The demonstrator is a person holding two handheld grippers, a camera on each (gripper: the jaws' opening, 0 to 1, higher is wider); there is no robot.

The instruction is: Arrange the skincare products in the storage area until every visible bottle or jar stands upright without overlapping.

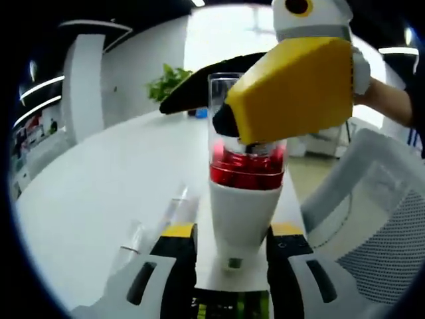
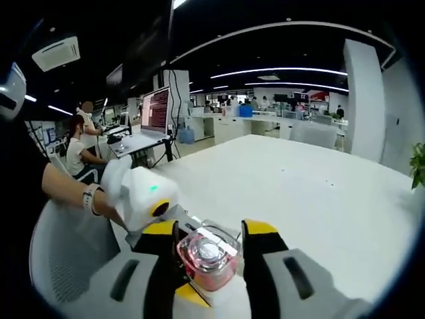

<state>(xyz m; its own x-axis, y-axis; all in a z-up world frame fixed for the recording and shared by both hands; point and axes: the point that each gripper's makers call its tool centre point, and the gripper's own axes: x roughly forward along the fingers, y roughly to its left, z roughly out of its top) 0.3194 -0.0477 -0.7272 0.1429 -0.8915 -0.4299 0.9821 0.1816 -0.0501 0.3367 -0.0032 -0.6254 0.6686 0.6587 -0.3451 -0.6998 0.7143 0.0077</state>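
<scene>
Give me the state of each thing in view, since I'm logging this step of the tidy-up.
White bottle with red band and clear cap: upright on the white table, held at both ends.
Left gripper: shut on the bottle's base.
Right gripper: shut on the bottle's clear cap.
Clear plastic tube: lying on its side on the table, left of the bottle.

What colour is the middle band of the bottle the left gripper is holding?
Red, between a clear top and white base on the bottle; clearest in the left gripper view.

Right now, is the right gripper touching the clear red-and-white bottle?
Touching. Left gripper view: right gripper clamps the bottle's clear upper part; left gripper holds its white base.
</scene>
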